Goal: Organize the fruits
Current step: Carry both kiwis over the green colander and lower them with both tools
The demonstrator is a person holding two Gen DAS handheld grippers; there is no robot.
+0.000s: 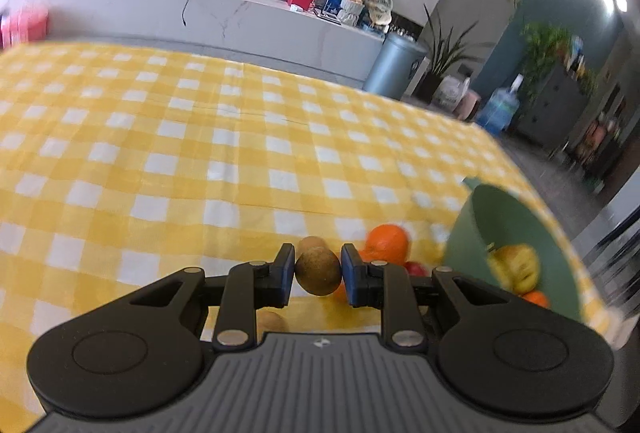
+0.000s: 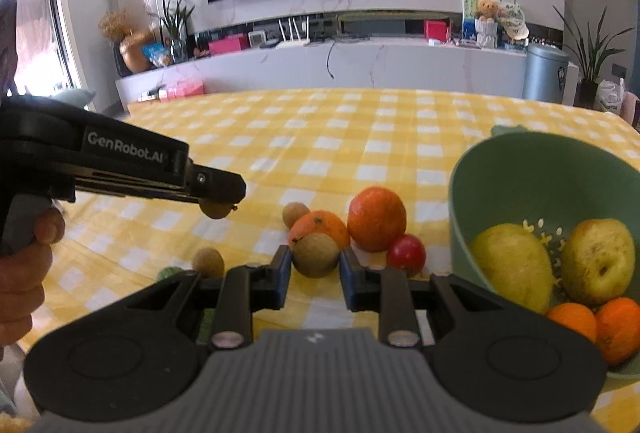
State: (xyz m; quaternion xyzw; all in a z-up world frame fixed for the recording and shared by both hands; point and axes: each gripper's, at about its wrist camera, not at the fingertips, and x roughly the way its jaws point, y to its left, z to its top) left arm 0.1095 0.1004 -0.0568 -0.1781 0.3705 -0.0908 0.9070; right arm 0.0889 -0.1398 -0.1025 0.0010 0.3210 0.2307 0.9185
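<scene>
My left gripper [image 1: 318, 275] is shut on a small brown longan [image 1: 318, 272] and holds it above the yellow checked tablecloth; it also shows in the right wrist view [image 2: 218, 207], raised at the left. My right gripper [image 2: 314, 265] is open around another brown longan [image 2: 316, 255] that rests on the cloth, with a gap on the right side. Behind it lie two oranges [image 2: 376, 219], a red fruit [image 2: 406, 253] and two more longans [image 2: 208, 262]. A green colander bowl [image 2: 532, 189] at the right holds yellow fruits [image 2: 598, 265] and oranges.
The checked table [image 2: 340, 137] stretches far ahead. Its right edge runs just past the bowl [image 1: 516, 213]. A small green item [image 2: 170, 272] lies by the near longan. A grey bin [image 2: 546, 73] and a TV bench stand beyond the table.
</scene>
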